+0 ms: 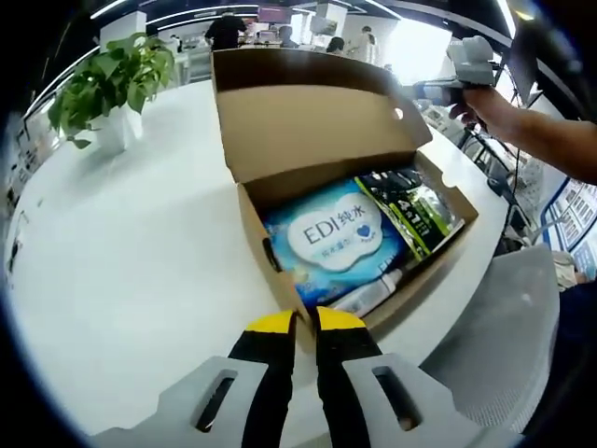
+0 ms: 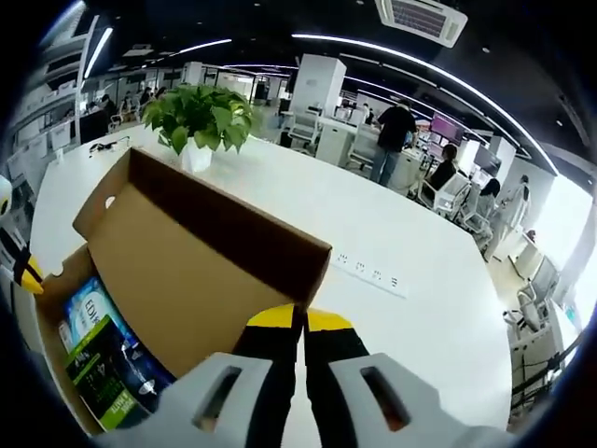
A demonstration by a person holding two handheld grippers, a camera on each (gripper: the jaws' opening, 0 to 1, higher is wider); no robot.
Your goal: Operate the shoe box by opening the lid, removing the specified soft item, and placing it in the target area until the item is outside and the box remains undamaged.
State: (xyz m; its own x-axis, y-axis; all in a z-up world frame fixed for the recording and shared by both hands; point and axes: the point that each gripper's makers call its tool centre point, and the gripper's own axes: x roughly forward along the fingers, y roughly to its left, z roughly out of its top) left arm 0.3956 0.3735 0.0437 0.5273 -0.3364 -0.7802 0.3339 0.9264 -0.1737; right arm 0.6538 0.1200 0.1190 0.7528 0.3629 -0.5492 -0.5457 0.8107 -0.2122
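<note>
Shoe box [image 1: 280,140] sits on the white worktop [image 1: 121,243], lid raised, blue wipes pack [image 1: 338,239] inside. Left tool [image 1: 306,323] pinches the box's front wall; right tool [image 2: 300,320] is pressed together at the lid edge.

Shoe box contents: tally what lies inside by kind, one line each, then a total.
Blue EDI wipes pack: 1
Dark green-and-black pouch: 1
White tube or bottle at the near wall: 1
Total: 3 visible in the open shoe box; anything beneath them is hidden.
</note>
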